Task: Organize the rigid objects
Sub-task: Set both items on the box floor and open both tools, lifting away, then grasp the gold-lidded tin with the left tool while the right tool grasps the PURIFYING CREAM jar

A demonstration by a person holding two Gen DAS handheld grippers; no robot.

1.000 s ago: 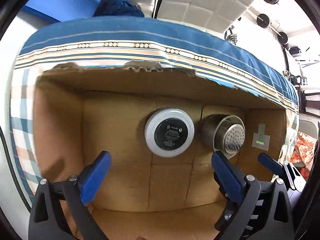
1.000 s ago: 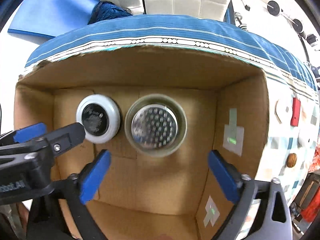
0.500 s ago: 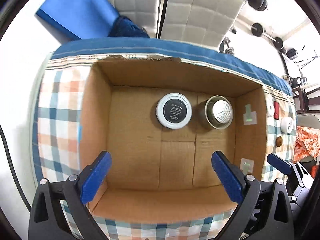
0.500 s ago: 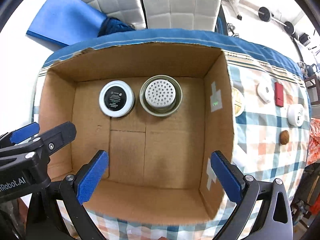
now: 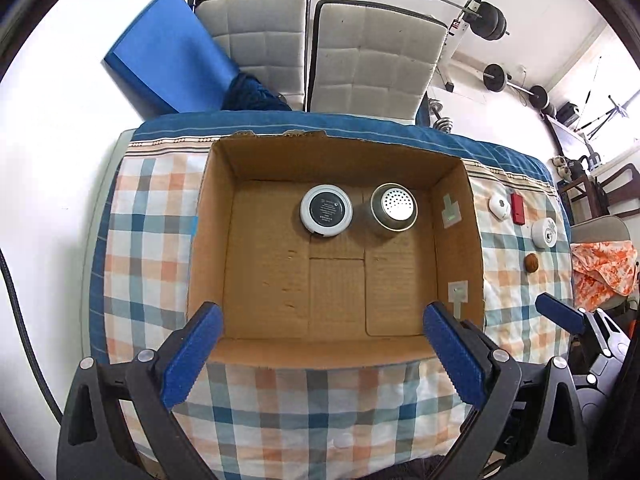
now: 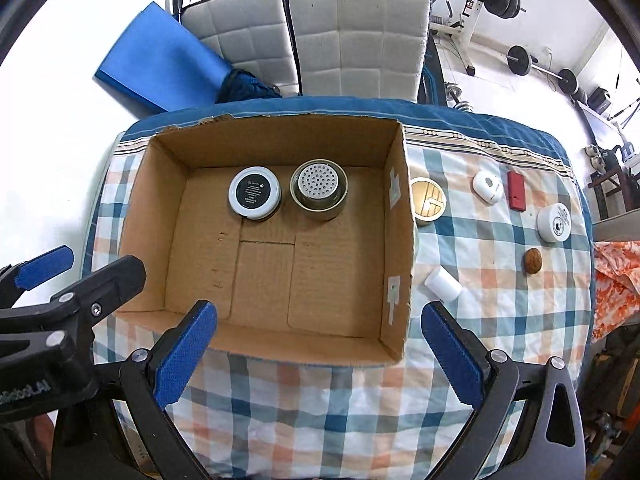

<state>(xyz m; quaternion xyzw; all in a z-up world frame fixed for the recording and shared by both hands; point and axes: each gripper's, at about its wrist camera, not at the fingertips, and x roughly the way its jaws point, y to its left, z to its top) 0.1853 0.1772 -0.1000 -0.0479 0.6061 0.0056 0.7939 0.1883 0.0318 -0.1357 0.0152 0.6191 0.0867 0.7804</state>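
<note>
Left gripper (image 5: pixel 322 354): jaws are spread wide, nothing is held; it is poised above the near rim of the cardboard box (image 5: pixel 208 240).
Right gripper (image 6: pixel 320 354): jaws are likewise spread wide and empty, above the box's near right corner.
Seen only by right wrist: a gold-lidded round tin (image 6: pixel 429 201) touching the outside of the box's right wall, and a white cylinder (image 6: pixel 442 284) lying on its side just beside that wall. Both are hidden by the wall in the left view.
Seen by both: the left gripper's side is caught at the left edge of the right view; one blue tip of the right gripper is caught at the right edge of the left view.
Box contents, count 2: a white-rimmed black disc (image 5: pixel 326 210) and a perforated metal-lidded jar (image 5: pixel 394 211) are set side by side, near but apart, against the far wall. The rest of the floor is bare cardboard.
Loose objects on cloth, count 6 (right view): tin, cylinder, a white rounded case (image 6: pixel 488 186), a red block (image 6: pixel 516 190), a white round puck (image 6: pixel 557 223), a brown nut-like object (image 6: pixel 533 261).
Support: a checked tablecloth (image 6: pixel 500 320) with a blue border is spread under everything.
Background: two grey padded chairs (image 5: pixel 316 52), one blue mat (image 5: pixel 168 56), and barbell weights are noted.
</note>
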